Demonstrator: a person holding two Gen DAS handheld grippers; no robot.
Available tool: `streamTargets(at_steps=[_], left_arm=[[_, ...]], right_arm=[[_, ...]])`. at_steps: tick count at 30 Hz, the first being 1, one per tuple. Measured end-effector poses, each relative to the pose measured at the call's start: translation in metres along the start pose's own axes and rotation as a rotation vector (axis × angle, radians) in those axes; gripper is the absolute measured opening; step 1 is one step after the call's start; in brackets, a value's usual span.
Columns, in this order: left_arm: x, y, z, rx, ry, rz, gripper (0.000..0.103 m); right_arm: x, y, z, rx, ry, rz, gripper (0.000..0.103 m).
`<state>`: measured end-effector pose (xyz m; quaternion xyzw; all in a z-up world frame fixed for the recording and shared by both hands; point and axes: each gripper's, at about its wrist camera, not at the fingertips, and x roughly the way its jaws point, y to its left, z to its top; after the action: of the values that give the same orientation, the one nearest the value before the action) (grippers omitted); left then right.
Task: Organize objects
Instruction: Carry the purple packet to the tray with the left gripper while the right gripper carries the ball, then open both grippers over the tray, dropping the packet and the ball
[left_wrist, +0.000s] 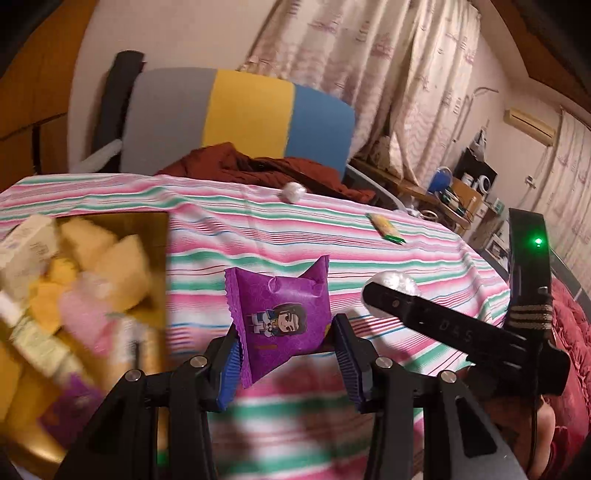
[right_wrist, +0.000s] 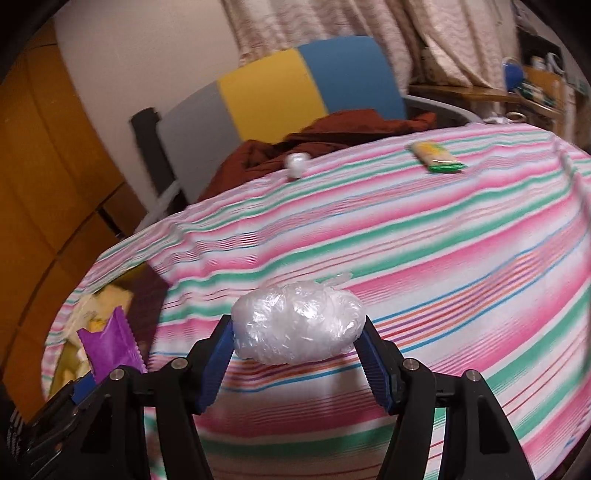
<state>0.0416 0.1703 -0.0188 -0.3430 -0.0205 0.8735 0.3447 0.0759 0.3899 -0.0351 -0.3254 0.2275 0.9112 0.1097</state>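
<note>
A striped pink, green and white cloth (right_wrist: 424, 236) covers the table, bearing at its left a gold box (left_wrist: 110, 225) of blurred, pale wrapped snacks. The left gripper (left_wrist: 284, 354) pinches a glossy purple packet (left_wrist: 280, 321) with crimped ends and a cartoon figure, held above the cloth beside the box. The right gripper (right_wrist: 295, 354) clasps a crinkled, translucent white plastic ball (right_wrist: 299, 325); a smaller ball (right_wrist: 296, 164) and a yellow-green bar (right_wrist: 436, 157) lie near the far edge.
</note>
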Motion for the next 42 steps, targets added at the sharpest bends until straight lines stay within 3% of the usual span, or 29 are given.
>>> streamTargets(at_steps=[8, 17, 27, 30, 32, 36, 42], left_arm=[[-0.051, 0.069, -0.010, -0.087, -0.004, 0.096, 0.046], [-0.067, 0.148, -0.027, -0.258, 0.077, 0.153, 0.046], [-0.060, 0.175, -0.035, -0.169, 0.162, 0.334, 0.046], [-0.068, 0.182, -0.035, -0.198, 0.136, 0.354, 0.048], [-0.074, 0.185, -0.033, -0.204, 0.104, 0.399, 0.058], [-0.094, 0.191, -0.032, -0.257, 0.015, 0.488, 0.061], [-0.120, 0.205, -0.031, -0.369, -0.088, 0.488, 0.067]], right_arm=[[-0.015, 0.070, -0.014, -0.139, 0.002, 0.134, 0.066], [-0.022, 0.148, -0.034, -0.294, 0.032, 0.286, 0.066], [-0.005, 0.216, -0.061, -0.422, 0.116, 0.392, 0.067], [0.003, 0.230, -0.065, -0.436, 0.137, 0.410, 0.069], [0.009, 0.237, -0.068, -0.443, 0.147, 0.412, 0.071], [0.025, 0.245, -0.074, -0.436, 0.211, 0.421, 0.076], [0.024, 0.230, -0.078, -0.389, 0.227, 0.429, 0.081]])
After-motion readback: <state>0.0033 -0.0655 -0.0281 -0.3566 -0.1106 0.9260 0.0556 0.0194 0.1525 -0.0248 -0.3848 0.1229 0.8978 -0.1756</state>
